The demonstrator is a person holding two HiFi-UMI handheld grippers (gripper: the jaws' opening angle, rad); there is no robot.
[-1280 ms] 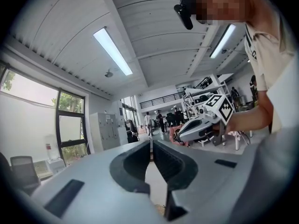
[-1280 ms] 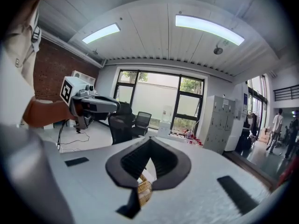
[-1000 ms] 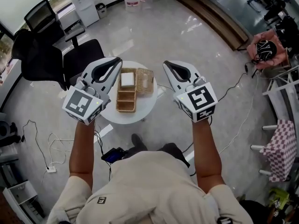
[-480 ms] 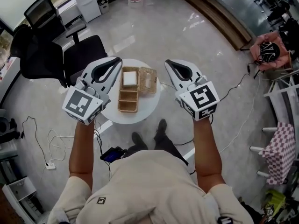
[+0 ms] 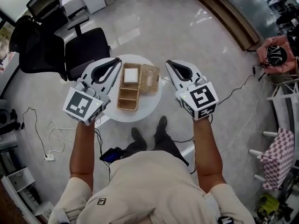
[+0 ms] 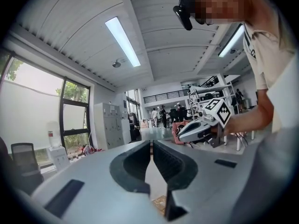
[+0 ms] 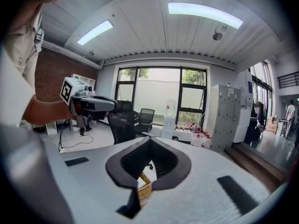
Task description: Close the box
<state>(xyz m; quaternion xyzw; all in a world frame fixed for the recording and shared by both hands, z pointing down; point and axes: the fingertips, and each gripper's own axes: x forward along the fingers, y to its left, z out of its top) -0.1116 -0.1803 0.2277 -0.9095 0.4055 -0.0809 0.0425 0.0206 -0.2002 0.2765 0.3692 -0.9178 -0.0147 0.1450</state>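
The box (image 5: 128, 98) is a woven basket box with several compartments. It stands on a small round white tabletop (image 5: 140, 113), in the middle of the head view. It is open. Its lid (image 5: 150, 78) is folded out to the right side and lies flat beside the compartments, joined to them along one edge. A white block (image 5: 131, 75) lies in the far compartment; the other compartments look empty.

So, in my judgement, nothing of the closing is done yet. The whole job is left: to come down to the lid, to swing it over the compartments and to press it flat.

The left gripper (image 5: 115, 60) and the right gripper (image 5: 169, 63) are held in the air, one on each side of the box in the head view, and neither touches the box or the lid. Both point almost level, out into the room. The fingers (image 6: 135, 162) of the left gripper are closed together with nothing between them, and the right gripper's are closed and empty as well. Below the right gripper's tips only a small piece of the woven edge shows.

A black office chair (image 5: 84, 48) stands beyond the tabletop.
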